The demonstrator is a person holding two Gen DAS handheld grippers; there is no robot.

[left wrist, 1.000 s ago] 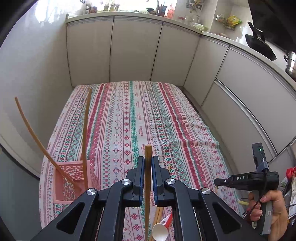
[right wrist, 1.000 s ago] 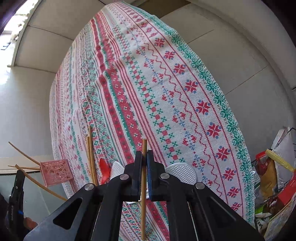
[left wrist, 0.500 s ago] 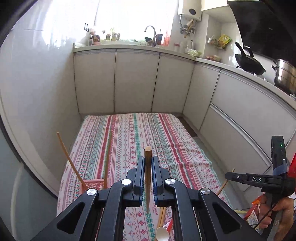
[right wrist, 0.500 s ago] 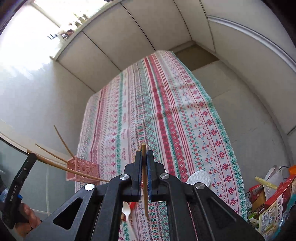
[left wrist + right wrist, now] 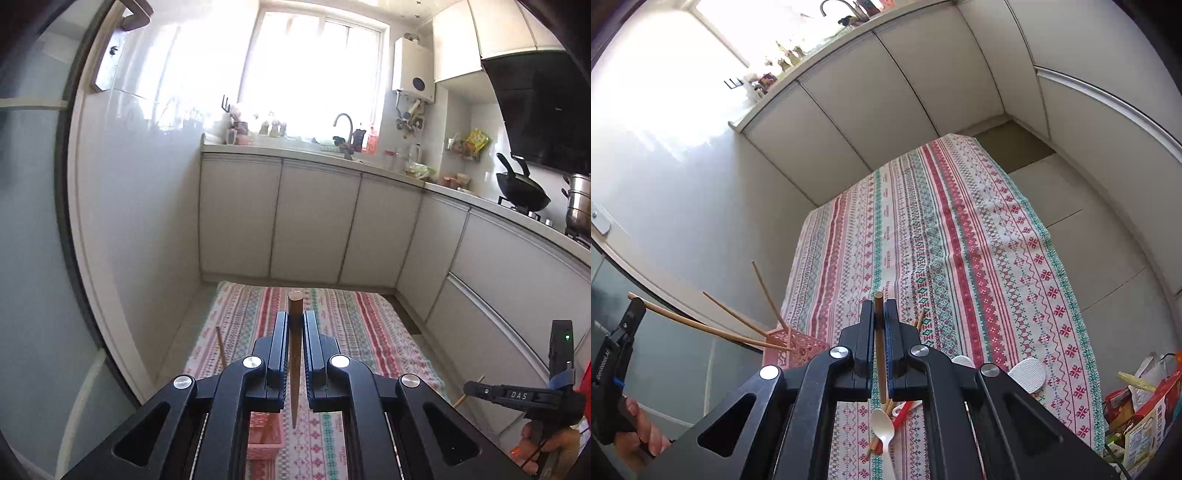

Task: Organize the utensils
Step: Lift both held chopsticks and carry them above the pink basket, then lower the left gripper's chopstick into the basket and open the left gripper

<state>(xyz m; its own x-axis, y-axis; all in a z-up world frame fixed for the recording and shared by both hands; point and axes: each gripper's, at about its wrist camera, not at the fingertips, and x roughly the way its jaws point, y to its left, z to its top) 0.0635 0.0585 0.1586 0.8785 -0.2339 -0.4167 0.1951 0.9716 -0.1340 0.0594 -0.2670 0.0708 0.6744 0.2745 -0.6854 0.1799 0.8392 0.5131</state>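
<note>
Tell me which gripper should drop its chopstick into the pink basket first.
Left, probably: the left gripper, shut on its chopstick, has the pink basket just below; it sits left of the right gripper.

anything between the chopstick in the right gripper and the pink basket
Nothing visible. The chopstick in the right gripper has open air across to the pink basket at lower left. Only the chopsticks already standing in it lean out over its rim.

"DAS" stands on the right hand-held gripper.
</note>
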